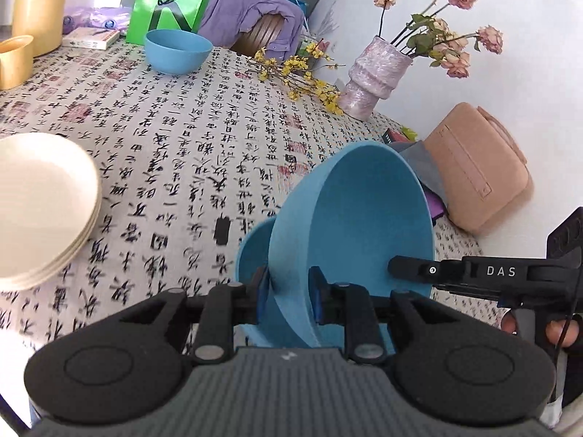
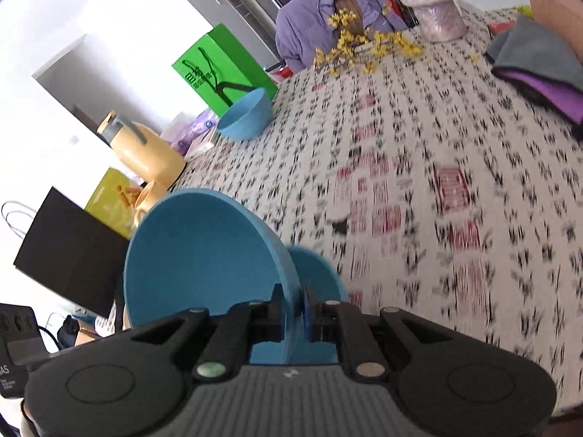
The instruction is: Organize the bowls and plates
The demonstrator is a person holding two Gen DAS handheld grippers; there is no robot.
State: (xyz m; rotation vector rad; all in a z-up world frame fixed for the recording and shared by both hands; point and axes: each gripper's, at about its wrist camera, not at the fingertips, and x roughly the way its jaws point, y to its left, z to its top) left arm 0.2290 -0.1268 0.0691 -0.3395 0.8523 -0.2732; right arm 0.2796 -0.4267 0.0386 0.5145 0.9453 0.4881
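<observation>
The table (image 1: pixel 182 167) filled most of both my feeds, covered in a pale cloth printed with black brush characters and red seals. On its left side in the left wrist view sat a stack of cream plates (image 1: pixel 40 204), well apart from anything I was holding. The blue bowl (image 1: pixel 357 218) I was carrying came next in size. It was tipped steeply on its side, its mouth turned toward my right hand's tool and its rounded underside bulging out to the left. The left claw (image 1: pixel 288 291) was clenched on it, with the bowl's wall running up between the two blue pads, one pad inside the bowl and one outside. From the right wrist view the same bowl (image 2: pixel 204 255) stood just ahead of the camera with its mouth facing left. The right claw (image 2: pixel 293 309) was clamped on the opposite rim, the thin edge pinched tight between its pads. One black finger (image 1: pixel 411 269) of that claw reached into the bowl from the right in the left view. I could not tell whether the bowl's lower edge touched the cloth. A second blue bowl (image 1: pixel 177 51) stood upright at the far end of the table, just in front of a green paper bag (image 1: pixel 171 0). Near the wall stood a pink vase (image 1: pixel 371 76) of dried roses.
</observation>
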